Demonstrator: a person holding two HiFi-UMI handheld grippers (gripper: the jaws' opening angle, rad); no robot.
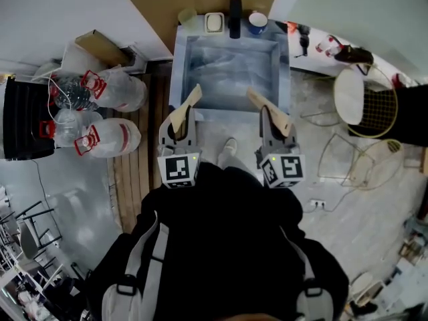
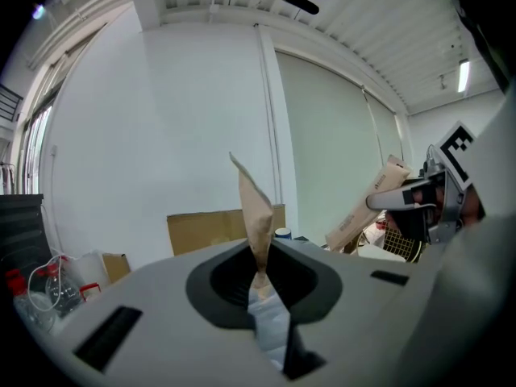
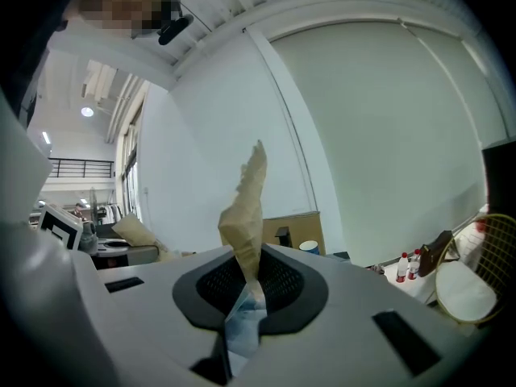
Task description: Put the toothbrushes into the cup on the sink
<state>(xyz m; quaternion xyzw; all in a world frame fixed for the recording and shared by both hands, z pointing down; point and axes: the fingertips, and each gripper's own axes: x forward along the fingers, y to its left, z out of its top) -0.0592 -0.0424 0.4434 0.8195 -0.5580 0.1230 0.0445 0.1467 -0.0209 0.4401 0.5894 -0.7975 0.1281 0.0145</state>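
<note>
I hold a tan paper-wrapped toothbrush in each gripper, in front of the steel sink (image 1: pixel 284 72). My left gripper (image 1: pixel 179 124) is shut on one wrapped toothbrush (image 1: pixel 184 109), which slants up over the sink's near edge. The right gripper (image 1: pixel 273 122) is shut on the other wrapped toothbrush (image 1: pixel 267 109). In the left gripper view the wrapper (image 2: pixel 254 216) sticks up out of the closed jaws. The right gripper view shows its wrapper (image 3: pixel 246 208) pinched the same way. A blue cup (image 1: pixel 257 22) stands on the sink's back ledge at the right, far from both grippers.
On the back ledge are a black faucet (image 1: pixel 235 9), a soap dish (image 1: pixel 214 22) and a clear cup (image 1: pixel 187 17). Large water jugs (image 1: pixel 110 89) and a black crate (image 1: pixel 27 119) stand at the left. A white round seat (image 1: pixel 351 95) and wire frames (image 1: pixel 344 159) are at the right.
</note>
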